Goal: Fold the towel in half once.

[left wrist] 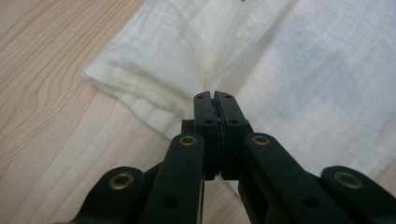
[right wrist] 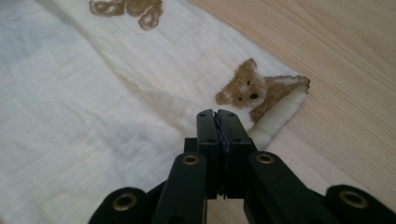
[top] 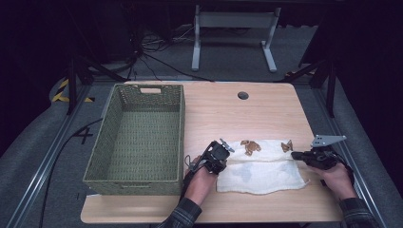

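Dark room behind, with cables on grey floor and a white frame stand beyond a light wood desk point(top: 266, 109). Green woven basket point(top: 138, 137) sat on the desk's left half, nothing visible inside it. Cream cloth point(top: 261, 166) with brown teddy-bear prints lay flat on the desk's right half, just right of the basket, folded over lengthwise so an upper strip overlapped the lower part. Left gripper point(top: 222, 151) was at the cloth's left edge, held in the person's left hand point(top: 202, 178); in the left gripper view its fingers point(left wrist: 205, 121) were closed together, tips at a puckered spot of cloth point(left wrist: 299, 65), fabric apparently pinched there, though the pinch itself was hidden by the fingers. Right gripper point(top: 297, 155) was at the cloth's right edge, in the right hand point(top: 337, 178); in the right gripper view its fingers point(right wrist: 208, 133) were closed too, tips at the folded edge of the cloth point(right wrist: 70, 130) just beside a bear print point(right wrist: 245, 88), seemingly nipping that edge. Both grippers sat low, close to the desk, well apart from each other. Plaid sleeves showed at the bottom of the high view.
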